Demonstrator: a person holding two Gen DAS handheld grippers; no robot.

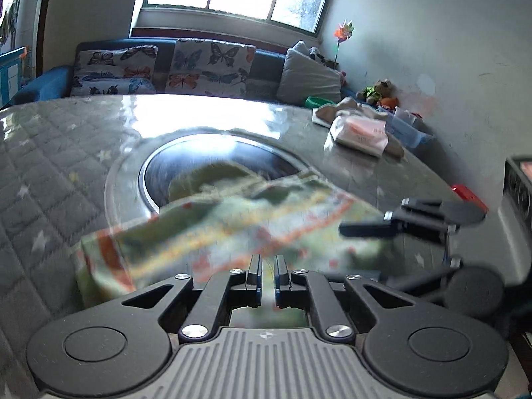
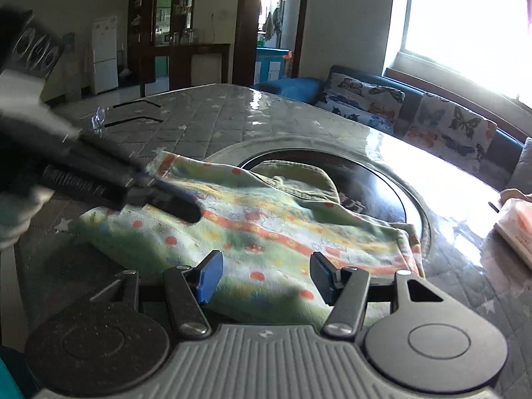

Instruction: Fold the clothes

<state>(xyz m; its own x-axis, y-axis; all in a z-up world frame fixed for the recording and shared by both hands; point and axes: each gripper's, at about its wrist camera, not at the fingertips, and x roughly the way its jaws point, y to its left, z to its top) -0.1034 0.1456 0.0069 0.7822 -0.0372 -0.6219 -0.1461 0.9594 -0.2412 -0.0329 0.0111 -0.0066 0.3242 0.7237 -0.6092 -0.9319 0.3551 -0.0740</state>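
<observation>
A green and white patterned garment with orange stripes and dots lies on the table over the dark round inset; it shows blurred in the left wrist view. My left gripper has its jaws nearly together on the garment's near edge; in the right wrist view it reaches in from the left over the cloth. My right gripper is open above the garment's near edge, its blue pads apart; in the left wrist view it hovers at the garment's right end.
The table has a quilted grey cover under clear sheeting and a dark round inset. A tissue pack and folded cloth sit at the far right. A sofa with butterfly cushions stands behind.
</observation>
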